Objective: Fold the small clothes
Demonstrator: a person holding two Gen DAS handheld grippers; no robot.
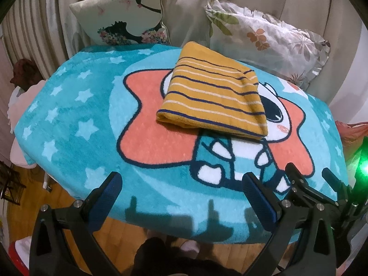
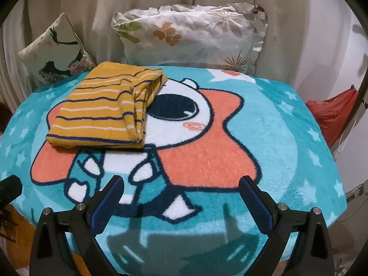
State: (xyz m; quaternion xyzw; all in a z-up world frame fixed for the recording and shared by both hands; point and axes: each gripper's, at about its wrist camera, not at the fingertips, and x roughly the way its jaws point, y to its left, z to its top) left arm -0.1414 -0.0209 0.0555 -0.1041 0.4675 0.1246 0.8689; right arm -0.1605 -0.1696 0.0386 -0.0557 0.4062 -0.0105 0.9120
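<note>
Closest in, the left gripper [image 1: 181,192] hangs over the near edge of the blanket [image 1: 69,124] with its 2 blue-padded fingers spread wide and nothing between them, and the right gripper [image 2: 181,196] does the same beside it, fingers apart and empty. Ahead of both lies the striped garment [image 1: 214,94], mustard with navy and white stripes, already folded into a compact stack and resting flat on the cartoon blanket, well apart from either set of fingers. From the left wrist view it sits ahead and a little right; from the right wrist view [image 2: 103,108] it sits ahead and to the left, so it lies roughly between the 2 arms, neither plainly nearer. Its long axis appears to run away from the grippers toward the pillows, with the layered open edges on its right side and the thick fold facing us. Count: 1 garment, 1 blanket, 2 pillows behind it, a floral pillow [image 2: 191,39] and a printed cushion [image 1: 124,13], plus 1 red bag [image 2: 331,115] off to the right. I judge the fold looks essentially finished.
</note>
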